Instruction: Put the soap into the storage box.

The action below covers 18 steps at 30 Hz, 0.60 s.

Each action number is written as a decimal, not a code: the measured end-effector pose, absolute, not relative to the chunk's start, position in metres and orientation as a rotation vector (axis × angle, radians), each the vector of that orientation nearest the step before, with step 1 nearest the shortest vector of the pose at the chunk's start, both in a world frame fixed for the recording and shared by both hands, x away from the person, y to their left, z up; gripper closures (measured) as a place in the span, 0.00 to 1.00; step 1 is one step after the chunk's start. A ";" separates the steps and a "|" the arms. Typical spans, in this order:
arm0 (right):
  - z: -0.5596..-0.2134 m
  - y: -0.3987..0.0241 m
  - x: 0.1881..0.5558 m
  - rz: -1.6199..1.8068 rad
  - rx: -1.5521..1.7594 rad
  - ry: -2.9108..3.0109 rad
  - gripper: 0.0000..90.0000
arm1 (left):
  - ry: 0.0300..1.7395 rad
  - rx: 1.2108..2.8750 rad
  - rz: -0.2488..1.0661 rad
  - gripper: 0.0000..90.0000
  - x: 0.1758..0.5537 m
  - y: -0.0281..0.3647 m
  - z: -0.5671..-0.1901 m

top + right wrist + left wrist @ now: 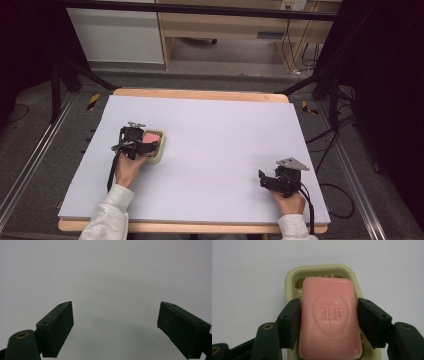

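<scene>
Your left gripper (329, 315) hid both long sides of the pink soap (329, 320) where the pads pressed on it, and the bar's near end ran off the bottom edge of the left gripper view. The soap covered most of the cream soap dish (292, 277), so its floor stayed unseen. The stamped emblem was too soft to read. From above, your left hand (129, 170) masked the dish's near side.
</scene>
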State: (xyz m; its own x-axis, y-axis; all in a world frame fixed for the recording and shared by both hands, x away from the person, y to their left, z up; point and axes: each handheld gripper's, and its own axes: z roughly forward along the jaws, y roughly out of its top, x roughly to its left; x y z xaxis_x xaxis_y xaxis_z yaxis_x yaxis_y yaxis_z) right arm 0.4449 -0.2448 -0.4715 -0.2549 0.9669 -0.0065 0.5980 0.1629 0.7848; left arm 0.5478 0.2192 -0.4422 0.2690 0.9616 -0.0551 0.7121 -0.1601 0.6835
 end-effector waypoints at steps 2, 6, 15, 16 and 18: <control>-0.472 -0.245 0.445 0.927 1.478 1.924 0.15 | 1.502 1.939 0.536 0.41 0.548 0.220 -0.442; -0.472 -0.245 0.445 0.926 1.473 1.928 0.15 | 1.496 1.933 0.555 0.41 0.548 0.218 -0.443; -0.472 -0.244 0.445 0.925 1.474 1.930 0.15 | 1.468 1.920 0.583 0.41 0.546 0.217 -0.442; -0.471 -0.244 0.445 0.924 1.474 1.931 0.15 | 1.461 1.913 0.590 0.41 0.545 0.217 -0.440; -0.471 -0.244 0.444 0.920 1.472 1.931 0.15 | 1.437 1.899 0.602 0.42 0.542 0.218 -0.435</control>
State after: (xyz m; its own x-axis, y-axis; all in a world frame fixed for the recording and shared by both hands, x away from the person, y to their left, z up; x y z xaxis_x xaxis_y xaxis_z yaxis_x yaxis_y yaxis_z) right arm 0.4444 -0.2441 -0.4713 -0.2588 0.9658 -0.0131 0.5981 0.1709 0.7830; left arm 0.5418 0.2182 -0.4352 0.2865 0.9575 -0.0341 0.6475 -0.1673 0.7435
